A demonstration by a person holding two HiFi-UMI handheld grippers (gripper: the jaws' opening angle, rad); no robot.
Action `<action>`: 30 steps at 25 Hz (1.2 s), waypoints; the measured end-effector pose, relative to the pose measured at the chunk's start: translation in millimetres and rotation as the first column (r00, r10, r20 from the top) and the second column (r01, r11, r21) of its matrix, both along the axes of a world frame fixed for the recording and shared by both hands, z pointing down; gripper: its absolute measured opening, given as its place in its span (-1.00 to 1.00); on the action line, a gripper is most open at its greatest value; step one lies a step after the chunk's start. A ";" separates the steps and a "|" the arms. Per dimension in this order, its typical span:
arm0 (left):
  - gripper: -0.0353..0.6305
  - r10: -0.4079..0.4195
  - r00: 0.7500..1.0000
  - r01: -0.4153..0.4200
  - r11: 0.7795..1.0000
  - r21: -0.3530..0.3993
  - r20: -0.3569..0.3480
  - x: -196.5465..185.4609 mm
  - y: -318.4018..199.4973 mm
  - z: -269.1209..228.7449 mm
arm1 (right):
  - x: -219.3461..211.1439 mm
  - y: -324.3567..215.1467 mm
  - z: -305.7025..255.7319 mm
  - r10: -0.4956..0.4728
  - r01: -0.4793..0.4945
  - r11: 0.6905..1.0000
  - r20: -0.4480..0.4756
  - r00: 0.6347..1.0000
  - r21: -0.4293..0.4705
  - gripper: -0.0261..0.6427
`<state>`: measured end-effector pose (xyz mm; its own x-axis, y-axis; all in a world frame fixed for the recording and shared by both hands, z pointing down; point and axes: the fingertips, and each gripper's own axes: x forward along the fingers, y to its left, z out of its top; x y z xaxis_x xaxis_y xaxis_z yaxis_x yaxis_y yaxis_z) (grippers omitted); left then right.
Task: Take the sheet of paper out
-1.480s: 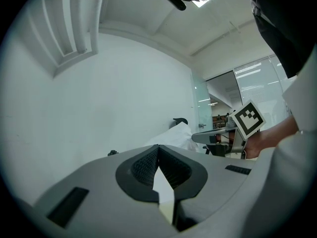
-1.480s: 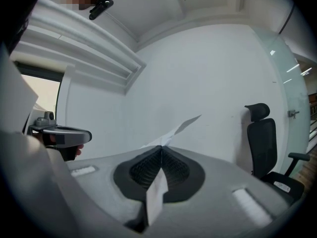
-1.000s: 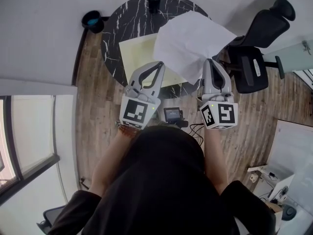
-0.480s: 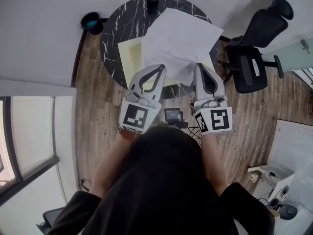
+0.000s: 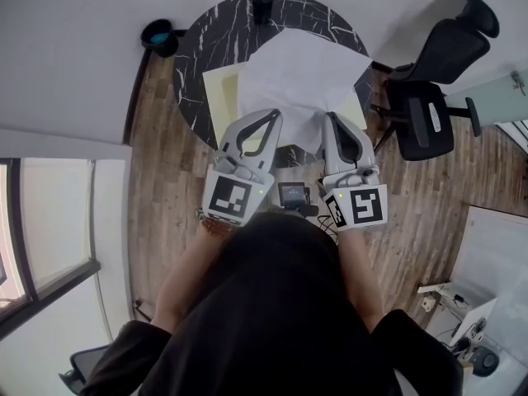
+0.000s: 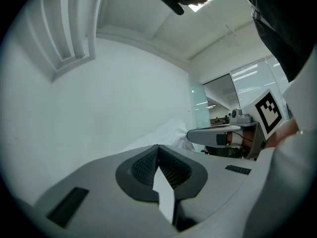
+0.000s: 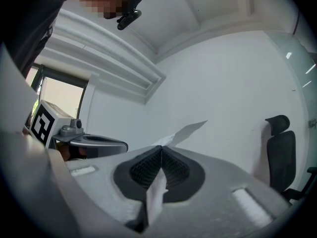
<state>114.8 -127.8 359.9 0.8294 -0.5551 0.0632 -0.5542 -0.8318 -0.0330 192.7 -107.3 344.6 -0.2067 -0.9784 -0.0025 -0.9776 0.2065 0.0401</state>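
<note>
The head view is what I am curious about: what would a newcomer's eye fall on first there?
The big white sheet of paper, spread above the round black marble table at the top, with a pale yellow folder beneath. The left hand-held gripper and right hand-held gripper each pinch its near edge.

Head view bright, evenly lit, sharp; window point(image 5: 45, 229) glowing near left. Heavy fisheye, floorboards point(image 5: 157, 139) bend toward edges. White sheet of paper point(image 5: 297, 73) almost blown out, barely separates from pale folder point(image 5: 219, 89); dark worktop point(image 5: 194, 44) keeps detail. Shadows soft. Both gripper views: black vignette corners, jaws up close kinda mushy, ceiling light point(image 6: 200, 5) glaring, far background hazy.
</note>
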 end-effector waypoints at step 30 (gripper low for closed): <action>-0.91 -0.040 0.999 0.040 0.999 -0.008 0.000 3.6 1.6 6.4 | 0.0 2.6 22.6 0.020 -0.023 0.999 -0.069 0.997 -0.041 -0.93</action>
<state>118.4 -126.2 366.4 0.8064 -0.5875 0.0681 -0.5872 -0.8090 -0.0263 192.7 -104.7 367.2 -0.1837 -0.9816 0.0516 -0.9771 0.1881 0.0992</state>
